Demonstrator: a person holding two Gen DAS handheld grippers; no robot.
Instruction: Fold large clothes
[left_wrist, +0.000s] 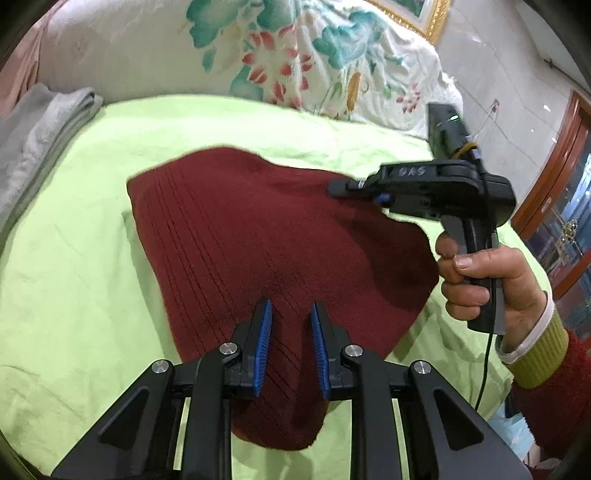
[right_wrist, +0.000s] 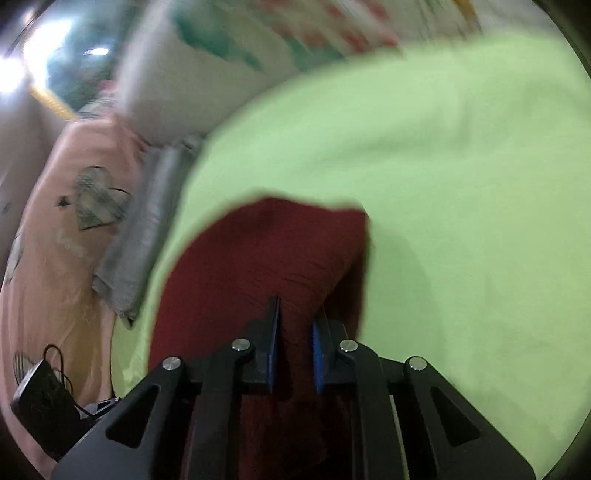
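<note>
The dark red ribbed knit sweater (left_wrist: 258, 251) lies folded compactly on the lime-green sheet (left_wrist: 74, 295); little seems left. Your left gripper (left_wrist: 290, 347) and right gripper (right_wrist: 295, 354) hover over it, fingers parted, gripping nothing.

**Sweater mid-sheet, a gripper at each near side**

In the left wrist view the sweater (left_wrist: 266, 266) lies on the sheet (left_wrist: 74, 295) at the centre of the frame. The folded towel (left_wrist: 40, 136) sits on the sheet's edge at the upper left. Behind the sheet, across the top, lies the quilt (left_wrist: 288, 55). The left gripper (left_wrist: 291, 314) stands at lower centre, over the sweater's near part. The right gripper (left_wrist: 338, 188) is at the right, above the sweater's far right edge, with the hand (left_wrist: 487, 284) below it at the frame's right.
</note>
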